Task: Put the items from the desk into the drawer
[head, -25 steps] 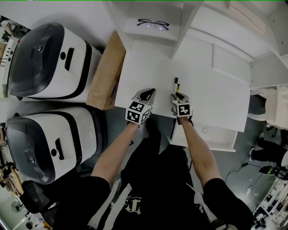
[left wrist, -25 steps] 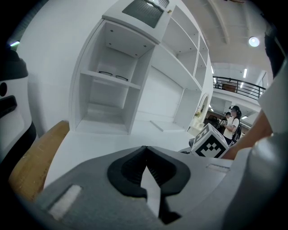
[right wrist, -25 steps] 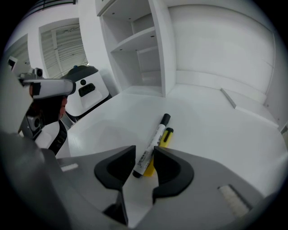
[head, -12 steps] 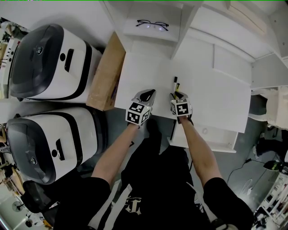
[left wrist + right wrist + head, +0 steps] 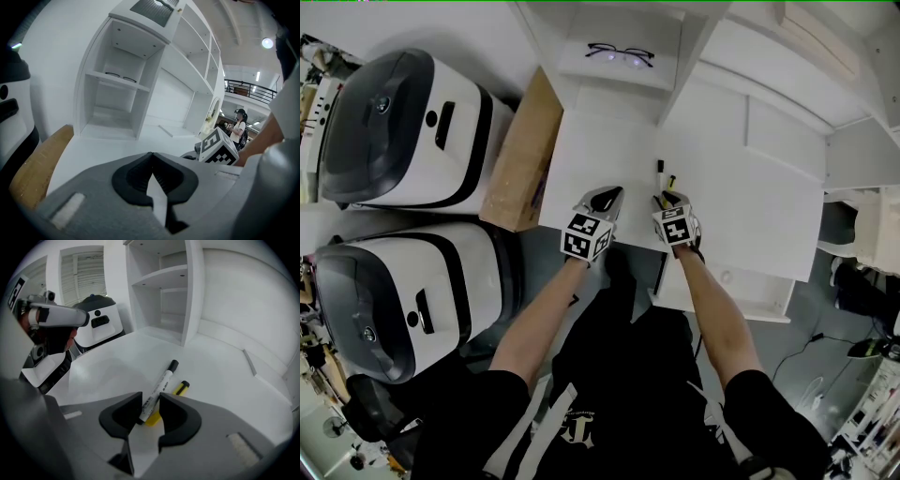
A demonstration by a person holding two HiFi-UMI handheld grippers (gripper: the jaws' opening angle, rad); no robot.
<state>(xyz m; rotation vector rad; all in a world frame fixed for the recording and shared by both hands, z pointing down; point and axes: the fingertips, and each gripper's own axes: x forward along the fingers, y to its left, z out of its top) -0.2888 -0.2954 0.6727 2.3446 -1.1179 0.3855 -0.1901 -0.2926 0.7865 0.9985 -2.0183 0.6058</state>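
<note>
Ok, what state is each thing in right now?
left tongs: shut, empty
right tongs: shut on the white marker
white marker: capped, gripped near one end
yellow highlighter: capped, lying loose
drawer: open
glasses: resting on a shelf

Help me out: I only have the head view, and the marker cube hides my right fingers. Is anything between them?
Observer: Yes. The right gripper has its fingers closed on the near end of a white marker with a black cap.
Operator: Good. And the left one, is it carrying anything?
Observer: No. The left gripper has its fingers pressed together, with nothing between them.
</note>
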